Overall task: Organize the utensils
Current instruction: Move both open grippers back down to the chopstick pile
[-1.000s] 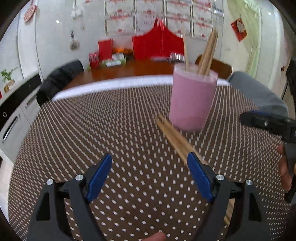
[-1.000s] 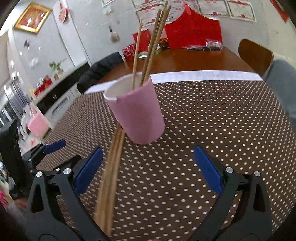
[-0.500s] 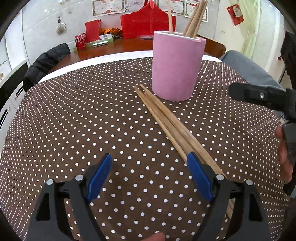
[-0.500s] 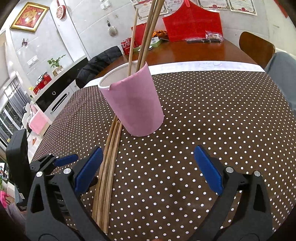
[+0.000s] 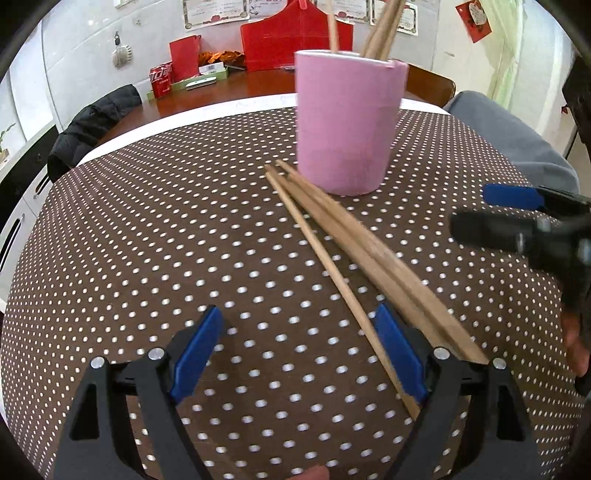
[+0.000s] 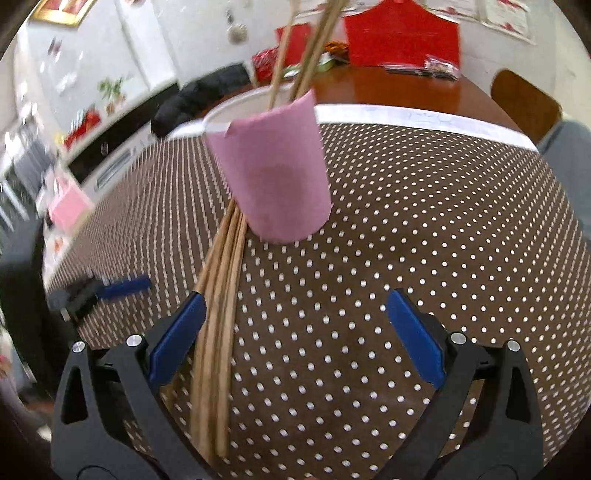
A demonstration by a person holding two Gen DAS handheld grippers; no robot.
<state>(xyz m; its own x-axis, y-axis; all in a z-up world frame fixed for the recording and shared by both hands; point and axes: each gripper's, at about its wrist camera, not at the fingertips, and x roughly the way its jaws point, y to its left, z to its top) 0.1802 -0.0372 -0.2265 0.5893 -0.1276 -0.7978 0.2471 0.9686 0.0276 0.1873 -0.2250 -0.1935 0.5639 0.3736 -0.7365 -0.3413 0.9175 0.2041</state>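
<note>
Closer and lower than a second ago, the left hand-held gripper (image 5: 299, 354) now looks down on the loose chopsticks (image 5: 354, 247), which were mostly hidden behind its right pad then and now run in full across its view. The right hand-held gripper (image 6: 295, 339) has shifted too: the bundle that lay outside its left pad then now passes just inside that pad. I read this as both tools lining up on the bundle for the next pick, with no grasp begun.

Both sets of jaws stand wide apart, with nothing pressed between the pads. The chopsticks lie flat on the dotted desk (image 5: 184, 240), their far tips just beside the base of the pink cup (image 5: 347, 125), which stands upright and already holds several chopsticks (image 5: 380, 29) (so part of the sorting looks done). In the left wrist view the near ends of the bundle slip under and past the right pad, so they lie at the edge of the gap, not centred in it. In the right wrist view the loose chopsticks (image 6: 221, 295) pass close beside the left pad, again off-centre; whether pad and wood touch I cannot tell, as that view is blurred.
</note>
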